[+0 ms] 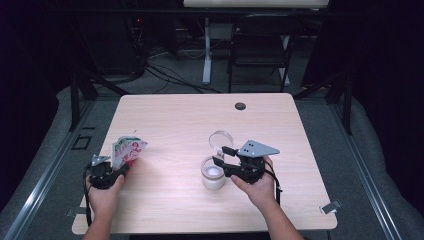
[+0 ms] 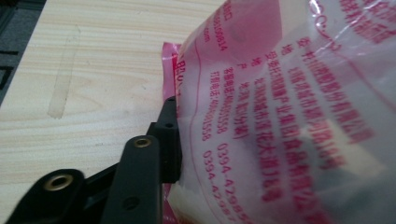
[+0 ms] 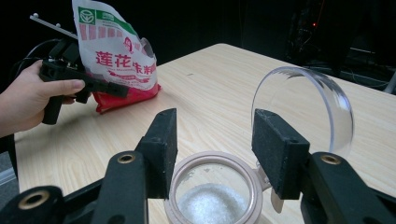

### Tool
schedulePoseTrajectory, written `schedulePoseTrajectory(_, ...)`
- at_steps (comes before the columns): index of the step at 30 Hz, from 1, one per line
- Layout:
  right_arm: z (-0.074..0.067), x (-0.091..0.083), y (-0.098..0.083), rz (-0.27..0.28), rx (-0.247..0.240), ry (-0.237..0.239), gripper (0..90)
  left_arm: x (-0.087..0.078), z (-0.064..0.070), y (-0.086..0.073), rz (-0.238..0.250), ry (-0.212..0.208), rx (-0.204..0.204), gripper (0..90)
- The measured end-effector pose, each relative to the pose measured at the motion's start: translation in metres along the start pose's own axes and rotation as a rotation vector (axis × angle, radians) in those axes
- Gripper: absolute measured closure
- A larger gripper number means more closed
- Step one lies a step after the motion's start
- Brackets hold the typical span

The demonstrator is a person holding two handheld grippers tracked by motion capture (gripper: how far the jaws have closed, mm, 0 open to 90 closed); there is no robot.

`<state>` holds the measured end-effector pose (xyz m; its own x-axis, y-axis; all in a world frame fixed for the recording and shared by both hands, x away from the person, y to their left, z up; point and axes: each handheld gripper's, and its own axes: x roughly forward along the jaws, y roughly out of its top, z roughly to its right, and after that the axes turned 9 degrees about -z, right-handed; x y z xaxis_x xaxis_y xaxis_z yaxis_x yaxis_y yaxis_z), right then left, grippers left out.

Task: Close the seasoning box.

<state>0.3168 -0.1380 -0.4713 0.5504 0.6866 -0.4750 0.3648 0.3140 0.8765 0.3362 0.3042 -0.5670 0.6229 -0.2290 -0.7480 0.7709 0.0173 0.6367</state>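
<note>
**Two claws at a bag and a jar**

Hands come in from the bottom edge of the high view, each holding a claw. At lower left, the left claw (image 1: 120, 167) sits at the base of a pink-and-white printed bag (image 1: 126, 151), which stands upright near the left edge of the tabletop (image 1: 175, 115). In the left gripper view, one black jaw lies flat against the side of the bag (image 2: 280, 112), whose red print takes up the right side of the frame; the other jaw is hidden behind the plastic, so whether the claw presses the bag or only brackets it cannot be told. In the right gripper view, upper left, the bag (image 3: 116, 60) rests on the wood with the left claw (image 3: 112, 88) reaching across its lower part.

At lower centre of the high view, the right claw (image 1: 220, 160) hovers over a small round jar (image 1: 213, 172). The right gripper view shows its two jaws standing apart, one on either side of the jar (image 3: 212, 191) without touching the rim. White grains lie in the jar. Its clear hinged lid (image 3: 303, 109) stands tipped open behind the right-hand jaw, at centre right of that frame.
</note>
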Motion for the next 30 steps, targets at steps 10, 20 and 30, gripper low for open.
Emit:
schedulePoseTrajectory(10, 0.001, -0.001, 0.000, 0.007, 0.000, -0.015, 49.1, -0.005, 0.008, 0.000, 0.026, 0.006, 0.034, 39.9)
schedulePoseTrajectory(20, 0.002, -0.001, 0.000, 0.007, 0.002, -0.018, 48.0, -0.011, 0.013, 0.001, 0.063, 0.006, 0.055, 36.8)
schedulePoseTrajectory(30, 0.004, -0.003, 0.001, 0.018, 0.008, -0.024, 47.8, -0.023, 0.018, 0.003, 0.090, 0.007, 0.059, 35.3)
